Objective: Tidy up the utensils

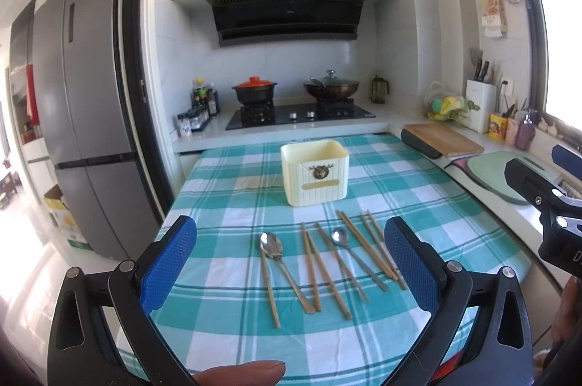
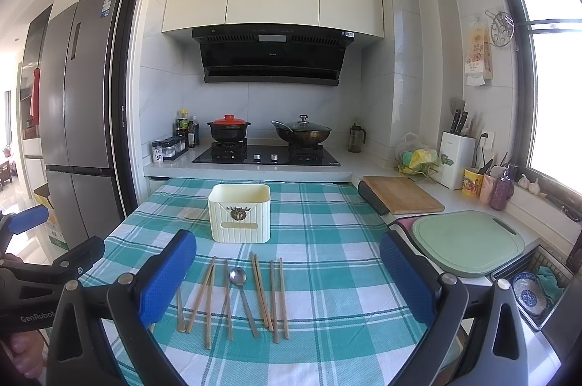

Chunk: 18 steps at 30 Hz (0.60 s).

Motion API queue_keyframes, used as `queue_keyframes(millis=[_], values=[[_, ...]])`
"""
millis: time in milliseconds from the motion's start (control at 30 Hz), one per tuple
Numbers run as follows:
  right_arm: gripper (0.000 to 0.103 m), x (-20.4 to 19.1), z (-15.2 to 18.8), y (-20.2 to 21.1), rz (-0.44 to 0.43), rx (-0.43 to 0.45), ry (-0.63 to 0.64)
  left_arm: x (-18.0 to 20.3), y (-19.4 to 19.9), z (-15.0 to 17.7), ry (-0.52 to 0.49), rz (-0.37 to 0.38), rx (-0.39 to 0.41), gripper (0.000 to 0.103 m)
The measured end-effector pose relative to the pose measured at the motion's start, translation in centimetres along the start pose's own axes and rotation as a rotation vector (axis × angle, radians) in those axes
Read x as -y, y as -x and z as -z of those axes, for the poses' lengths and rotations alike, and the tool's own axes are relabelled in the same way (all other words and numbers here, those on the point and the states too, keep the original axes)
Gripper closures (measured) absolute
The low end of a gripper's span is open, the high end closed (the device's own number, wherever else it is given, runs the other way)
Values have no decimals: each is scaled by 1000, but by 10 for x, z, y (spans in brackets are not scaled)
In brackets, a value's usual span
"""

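Two metal spoons, one to the left (image 1: 271, 246) and one to the right (image 1: 339, 237), lie among several wooden chopsticks (image 1: 320, 269) on a teal checked tablecloth (image 1: 225, 204). Behind them stands an empty cream utensil holder (image 1: 314, 173). My left gripper (image 1: 290, 222) hovers open over the near side of the row, holding nothing. In the right wrist view my right gripper (image 2: 288, 235) is also open and empty above the chopsticks (image 2: 262, 291) and the right spoon (image 2: 238, 277), with the holder (image 2: 240, 215) beyond. Its left finger hides the bowl of the left spoon.
A green cutting board (image 2: 469, 240) and a wooden board (image 2: 403, 195) lie on the counter to the right. A sink with a patterned bowl (image 2: 531, 291) is at the near right. A stove with two pots (image 2: 269, 153) is behind the table, and a fridge (image 1: 83, 116) stands left.
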State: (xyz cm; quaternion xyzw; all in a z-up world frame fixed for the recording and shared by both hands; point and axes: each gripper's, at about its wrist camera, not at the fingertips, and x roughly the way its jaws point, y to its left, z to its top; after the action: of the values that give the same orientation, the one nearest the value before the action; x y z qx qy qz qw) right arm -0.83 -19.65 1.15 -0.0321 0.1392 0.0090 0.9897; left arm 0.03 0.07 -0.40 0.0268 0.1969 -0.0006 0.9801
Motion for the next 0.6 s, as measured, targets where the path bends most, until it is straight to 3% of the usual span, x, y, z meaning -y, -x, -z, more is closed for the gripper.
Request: queue_keyframes(millis=[600], values=[[0, 3, 4, -2, 0, -5, 0, 0, -1, 0, 0, 1, -3, 0]])
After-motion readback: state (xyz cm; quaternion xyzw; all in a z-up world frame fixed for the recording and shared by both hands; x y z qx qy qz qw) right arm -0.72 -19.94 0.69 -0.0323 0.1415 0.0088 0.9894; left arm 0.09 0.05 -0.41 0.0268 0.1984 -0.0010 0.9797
